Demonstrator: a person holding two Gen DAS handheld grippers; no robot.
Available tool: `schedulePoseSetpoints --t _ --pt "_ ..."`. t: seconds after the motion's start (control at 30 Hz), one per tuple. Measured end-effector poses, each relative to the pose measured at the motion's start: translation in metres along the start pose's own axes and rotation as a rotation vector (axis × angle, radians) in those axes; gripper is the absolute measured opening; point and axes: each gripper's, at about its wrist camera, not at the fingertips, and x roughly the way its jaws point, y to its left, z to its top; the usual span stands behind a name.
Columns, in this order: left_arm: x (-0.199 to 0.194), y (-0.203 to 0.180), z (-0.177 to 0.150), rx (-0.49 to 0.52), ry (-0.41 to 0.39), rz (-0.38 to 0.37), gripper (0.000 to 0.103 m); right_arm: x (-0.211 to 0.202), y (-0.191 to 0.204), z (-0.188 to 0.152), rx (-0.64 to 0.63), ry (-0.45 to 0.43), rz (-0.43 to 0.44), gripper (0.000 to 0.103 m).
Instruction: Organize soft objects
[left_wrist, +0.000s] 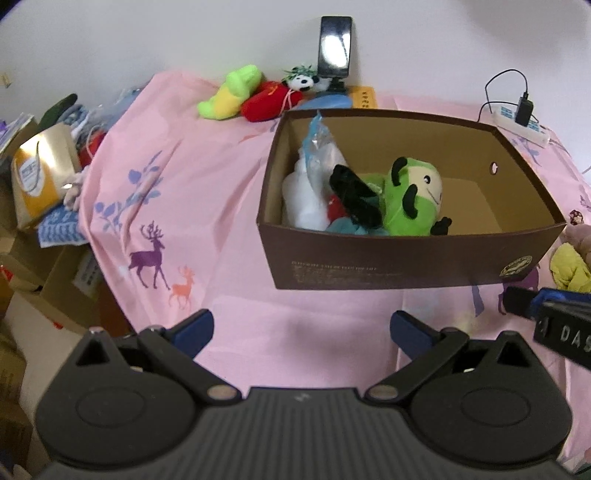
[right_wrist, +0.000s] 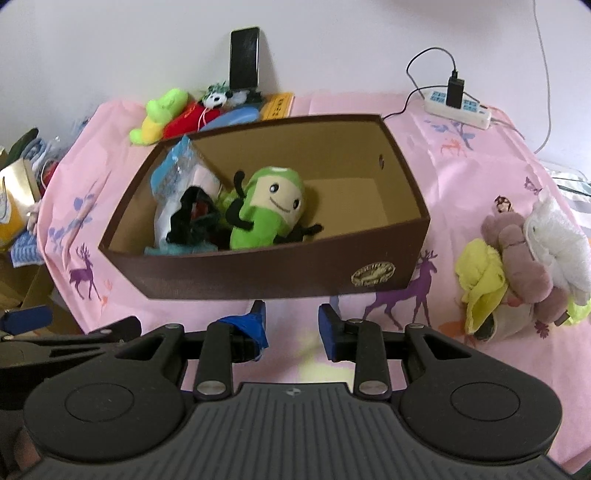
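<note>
A brown cardboard box (left_wrist: 406, 262) (right_wrist: 258, 273) stands on the pink cloth. Inside lie a green plush doll (left_wrist: 410, 199) (right_wrist: 269, 210), a black soft item (left_wrist: 354, 195) (right_wrist: 188, 218) and a white bagged item (left_wrist: 306, 195). A green-yellow plush (left_wrist: 232, 92) (right_wrist: 159, 114), a red plush (left_wrist: 269, 101) and a panda plush (left_wrist: 304, 79) (right_wrist: 218, 96) lie behind the box. A pile of yellow, mauve and white plush toys (right_wrist: 517, 258) lies right of it. My left gripper (left_wrist: 301, 328) is open and empty before the box. My right gripper (right_wrist: 291, 325) is open, empty, jaws closer together.
A phone on a stand (left_wrist: 335, 46) (right_wrist: 243, 57) leans at the wall. A power strip with a charger (right_wrist: 458, 105) (left_wrist: 521, 123) lies at the back right. Cardboard boxes and a yellow paper bag (left_wrist: 40, 177) crowd the floor to the left of the table.
</note>
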Motion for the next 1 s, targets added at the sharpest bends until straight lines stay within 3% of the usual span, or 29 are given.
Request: schedulePoseSetpoints --t 0.3,0.5,0.7,1.0 --pt "0.005 -0.002 -0.010 -0.057 0.101 0.086 0.102 0.007 0.002 -0.011 -0.082 0.072 0.031 0.015" --pt "0.005 -0.005 -0.023 -0.072 0.154 0.097 0.102 0.009 -0.001 -0.022 -0.100 0.136 0.070 0.016" --pt "0.011 -0.010 -0.020 -0.029 0.207 0.084 0.102 0.016 0.002 -0.022 -0.070 0.202 0.102 0.017" --pt "0.030 -0.006 -0.006 0.093 0.259 0.036 0.102 0.030 0.002 -0.007 0.021 0.279 0.069 0.018"
